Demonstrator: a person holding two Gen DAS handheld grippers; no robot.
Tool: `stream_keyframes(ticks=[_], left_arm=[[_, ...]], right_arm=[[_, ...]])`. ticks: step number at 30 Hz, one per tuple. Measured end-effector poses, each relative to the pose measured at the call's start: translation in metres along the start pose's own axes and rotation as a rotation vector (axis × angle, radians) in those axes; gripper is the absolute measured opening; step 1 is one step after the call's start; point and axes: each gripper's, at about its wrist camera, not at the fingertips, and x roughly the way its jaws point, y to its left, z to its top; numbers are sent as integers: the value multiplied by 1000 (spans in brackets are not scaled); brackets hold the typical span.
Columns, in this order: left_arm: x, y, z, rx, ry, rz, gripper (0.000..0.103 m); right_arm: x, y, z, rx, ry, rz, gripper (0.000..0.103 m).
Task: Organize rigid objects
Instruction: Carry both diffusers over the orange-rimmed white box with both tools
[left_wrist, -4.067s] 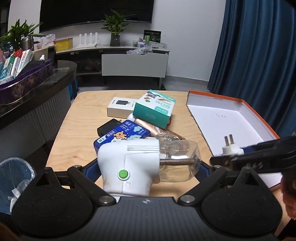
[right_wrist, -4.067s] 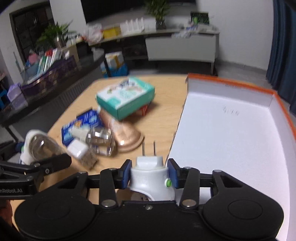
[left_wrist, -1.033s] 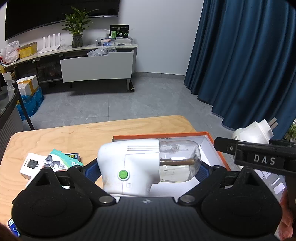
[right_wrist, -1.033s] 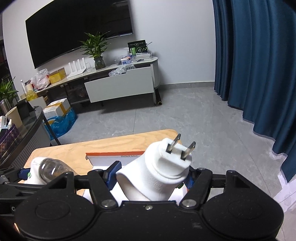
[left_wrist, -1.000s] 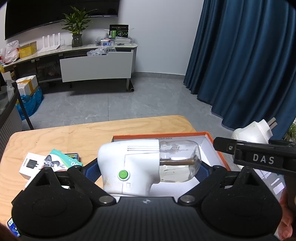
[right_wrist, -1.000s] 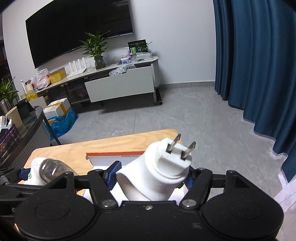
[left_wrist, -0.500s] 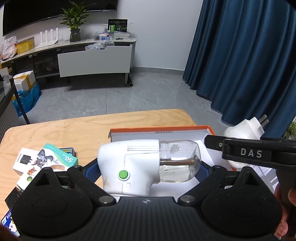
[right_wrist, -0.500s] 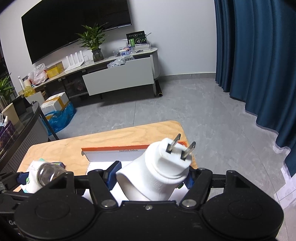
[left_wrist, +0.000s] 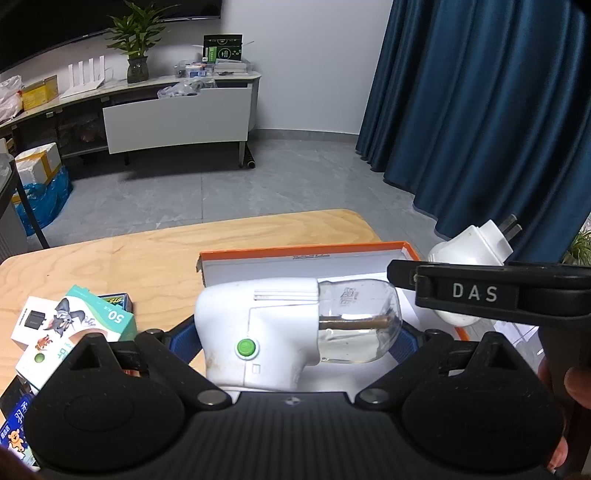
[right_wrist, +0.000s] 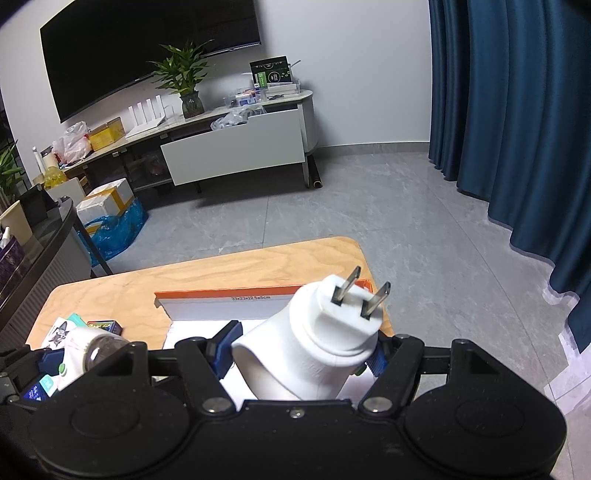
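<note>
While I've got both grippers up over the wooden table (left_wrist: 155, 254), each one is carrying something. My left gripper (left_wrist: 295, 332) has its fingers pinched on a white mosquito repellent heater (left_wrist: 258, 328) with a green button and a clear bottle (left_wrist: 358, 321) sticking out to the right, a brown wick visible inside it. It hangs just above the near part of the orange-edged box (left_wrist: 306, 258), which lies open on the table with its white inside showing.

My right gripper (right_wrist: 299, 354) is clamped on a white plug-in unit (right_wrist: 314, 343), tilted so the two metal prongs (right_wrist: 360, 291) point up and to the right. From the left wrist view it sits just right of the heater, over the box's right end.

Off to the left on the table there's the remaining clutter: a teal and white cartoon box (left_wrist: 77, 325), a small white box with a black charger printed on it (left_wrist: 31, 319), and a blue package (left_wrist: 14, 428) at the frame edge, partly hidden behind my gripper. Dark blue curtains (left_wrist: 480, 110) fill the right side of the room.
</note>
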Motion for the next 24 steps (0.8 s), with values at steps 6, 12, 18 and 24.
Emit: stream_keyframes(ticks=[6, 12, 18, 24], left_arm=[[2, -1, -1, 3, 1, -2, 99], [4, -1, -3, 7, -1, -8, 99], [6, 1, -3, 6, 5, -9, 99], [8, 1, -4, 0, 15, -7, 99]], right_arm=[[4, -1, -1, -1, 7, -3, 81], [7, -1, 0, -4, 18, -4, 81], [11, -2, 1, -6, 24, -6, 81], [15, -1, 1, -4, 32, -7, 81]])
